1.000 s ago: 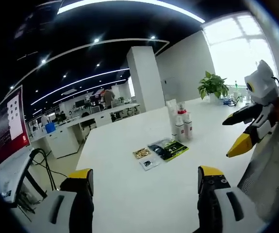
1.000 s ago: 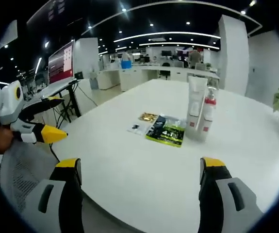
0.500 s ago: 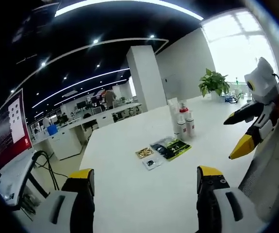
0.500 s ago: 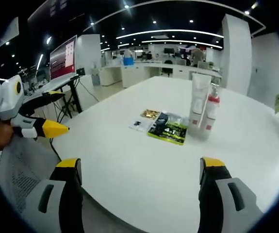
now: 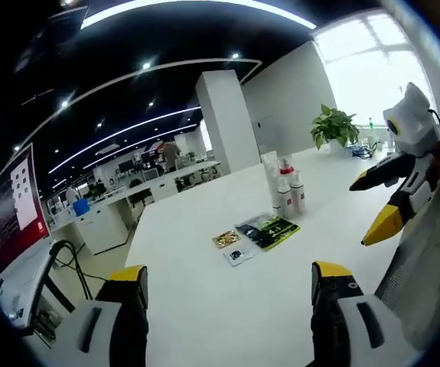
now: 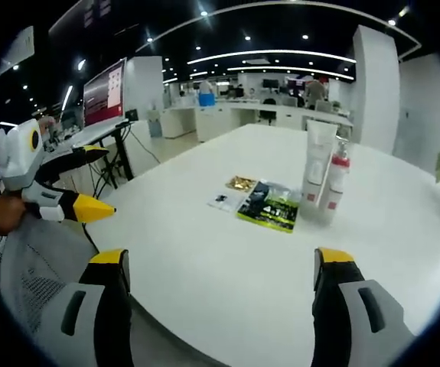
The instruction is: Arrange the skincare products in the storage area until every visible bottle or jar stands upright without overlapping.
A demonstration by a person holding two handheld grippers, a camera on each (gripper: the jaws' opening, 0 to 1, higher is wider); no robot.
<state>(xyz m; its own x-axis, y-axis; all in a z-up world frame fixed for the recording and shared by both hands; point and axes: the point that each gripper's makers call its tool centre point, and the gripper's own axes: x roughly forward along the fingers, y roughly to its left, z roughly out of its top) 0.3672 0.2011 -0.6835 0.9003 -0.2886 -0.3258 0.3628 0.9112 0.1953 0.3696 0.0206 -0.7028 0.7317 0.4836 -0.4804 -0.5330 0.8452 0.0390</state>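
Observation:
A tall white tube (image 6: 317,164) and a red-capped white bottle (image 6: 333,183) stand upright together on the white table (image 6: 227,260); the same standing cluster (image 5: 285,189) appears mid-table in the left gripper view. Beside them lie a dark green sachet (image 6: 269,207), a gold packet (image 6: 240,183) and a small card (image 6: 222,201), all flat. My left gripper (image 5: 231,306) is open over the near table, well short of the products. My right gripper (image 6: 220,287) is open too, with nothing between its jaws. Each gripper also appears from the side in the other view, left gripper (image 6: 66,183), right gripper (image 5: 384,202).
A potted plant (image 5: 334,130) stands at the table's far end near the window. A grey mesh chair (image 6: 32,283) sits by the table edge. Desks, a red screen (image 6: 105,92), a white pillar (image 5: 223,122) and people lie in the office beyond.
Both views have shifted slightly, so the cameras moved a little. The products on the table have not moved and both grippers stay open.

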